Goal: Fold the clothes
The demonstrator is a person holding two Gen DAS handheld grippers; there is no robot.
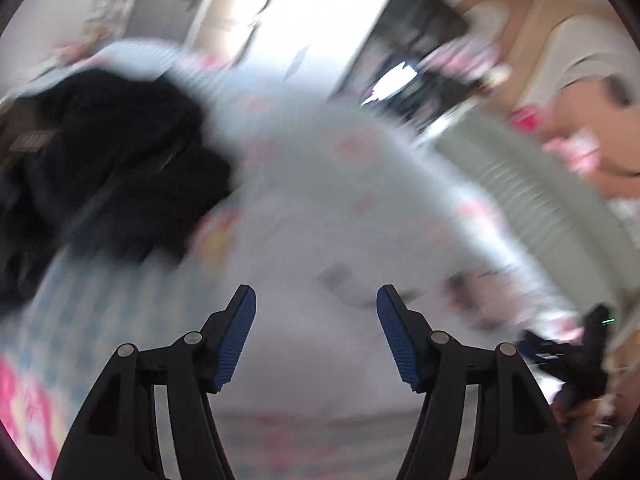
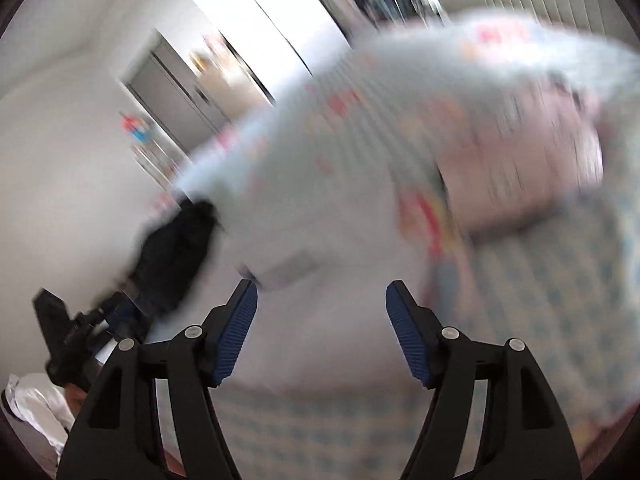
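Both views are blurred by motion. A white garment (image 1: 312, 340) lies on the patterned bedcover (image 1: 120, 292) just ahead of my left gripper (image 1: 316, 300), which is open and empty. A black pile of clothes (image 1: 108, 176) lies to its upper left. In the right wrist view my right gripper (image 2: 322, 296) is open and empty, with the white garment (image 2: 320, 232) between and beyond its fingers. The black clothes (image 2: 176, 256) show at the left. The other gripper shows at the edge of each view (image 1: 580, 364) (image 2: 68, 340).
A striped blanket with pink prints (image 1: 340, 128) (image 2: 400, 112) is bunched across the bed. A pink pillow (image 2: 528, 176) lies at the right. White walls and a doorway (image 2: 192, 92) stand behind. The person's arm (image 1: 580, 128) is at the far right.
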